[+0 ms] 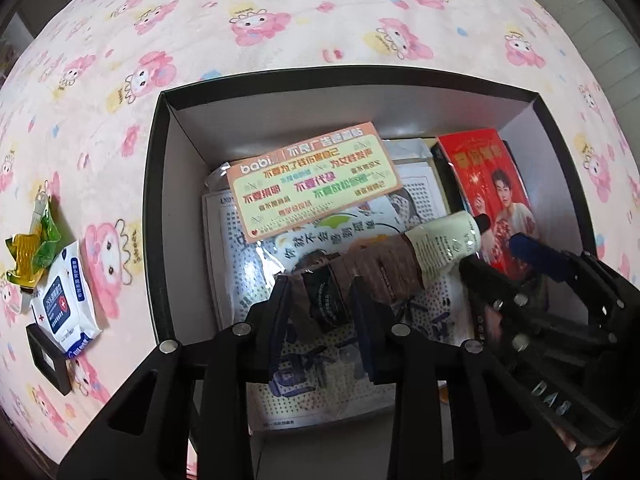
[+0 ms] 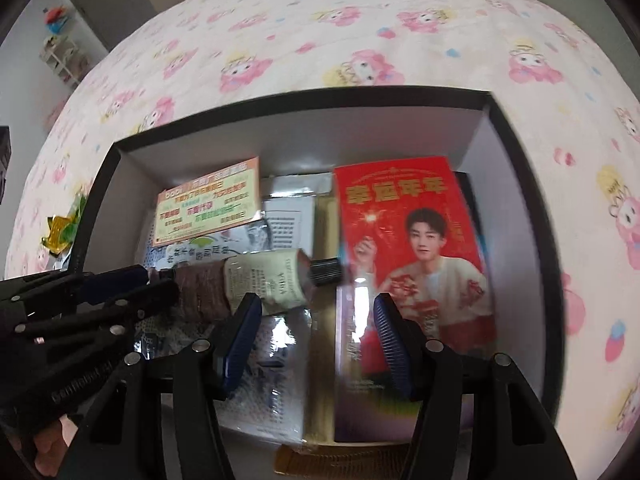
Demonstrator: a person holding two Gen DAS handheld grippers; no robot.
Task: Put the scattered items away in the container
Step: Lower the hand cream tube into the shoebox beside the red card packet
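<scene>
box (image 1: 160,184) – matt card | red packet (image 2: 404,240) – glossy | bedsheet (image 1: 280,40) – soft cloth

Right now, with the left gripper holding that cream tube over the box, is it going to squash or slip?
The tube looks soft, so it will probably dent between the fingers. It is held by its brown tail end, so the capped end may droop. Its round body could roll once dropped in the box.

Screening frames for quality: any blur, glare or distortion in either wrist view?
Left wrist: mostly sharp, card text readable; right gripper slightly smeared; strong fisheye bends the box rim. Right wrist: motion blur on the red packet and box edge; glare patch low on the packet; left gripper soft.
</scene>
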